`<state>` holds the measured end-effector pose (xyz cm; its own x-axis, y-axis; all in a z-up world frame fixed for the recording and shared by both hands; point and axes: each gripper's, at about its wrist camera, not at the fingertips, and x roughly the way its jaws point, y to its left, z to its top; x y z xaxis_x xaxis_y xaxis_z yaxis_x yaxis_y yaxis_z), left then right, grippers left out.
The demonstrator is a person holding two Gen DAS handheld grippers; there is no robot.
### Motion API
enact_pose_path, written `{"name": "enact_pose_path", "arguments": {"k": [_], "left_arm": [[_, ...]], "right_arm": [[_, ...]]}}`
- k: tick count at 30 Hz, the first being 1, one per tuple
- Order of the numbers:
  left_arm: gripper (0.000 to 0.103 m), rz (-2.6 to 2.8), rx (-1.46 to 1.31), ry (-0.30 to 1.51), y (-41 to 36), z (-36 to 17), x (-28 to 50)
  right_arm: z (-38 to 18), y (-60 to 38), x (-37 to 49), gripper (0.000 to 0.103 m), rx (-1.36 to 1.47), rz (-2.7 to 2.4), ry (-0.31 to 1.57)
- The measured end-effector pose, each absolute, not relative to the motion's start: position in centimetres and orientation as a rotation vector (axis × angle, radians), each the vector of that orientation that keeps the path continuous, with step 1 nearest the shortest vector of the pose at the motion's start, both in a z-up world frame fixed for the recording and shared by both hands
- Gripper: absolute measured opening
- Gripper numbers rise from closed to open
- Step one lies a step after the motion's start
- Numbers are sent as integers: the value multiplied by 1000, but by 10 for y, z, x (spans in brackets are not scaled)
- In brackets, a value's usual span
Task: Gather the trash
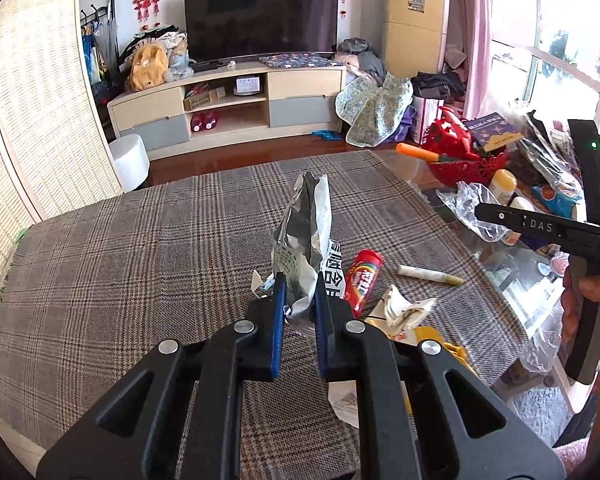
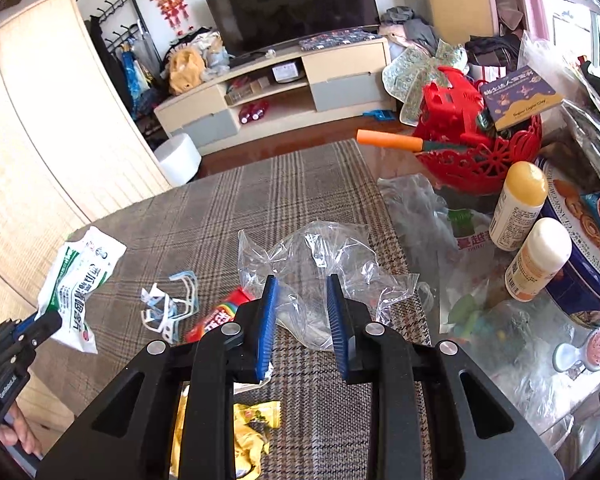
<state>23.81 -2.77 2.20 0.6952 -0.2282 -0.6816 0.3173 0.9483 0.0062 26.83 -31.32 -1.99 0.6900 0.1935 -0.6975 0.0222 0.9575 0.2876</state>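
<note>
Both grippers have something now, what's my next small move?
Probably carry both pieces off to the bin. The left gripper pinches the foil pouch, and the right gripper seems closed on the clear bag, both apparently raised off the cloth.

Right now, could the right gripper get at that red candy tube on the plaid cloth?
Probably not yet: the right gripper is shut on a clear plastic bag, though the red candy tube lies close, uncovered.

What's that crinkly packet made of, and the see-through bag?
The packet in the left gripper looks like foil-lined plastic: silvery, shiny and creased inside, printed white and green outside. The see-through bag between the right gripper's jaws looks like thin, glossy plastic film, wrinkled, with the checked cloth showing through.
</note>
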Motion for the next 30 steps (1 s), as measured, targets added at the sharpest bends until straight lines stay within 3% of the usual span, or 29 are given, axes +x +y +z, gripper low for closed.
{"name": "enact_pose_path", "arguments": {"k": [15, 30], "left_arm": [[11, -310, 129, 736, -29, 39, 172], [12, -335, 98, 747, -26, 36, 107]], "right_arm": [[29, -292, 202, 26, 231, 144, 774], [25, -271, 127, 26, 193, 196, 798]]}}
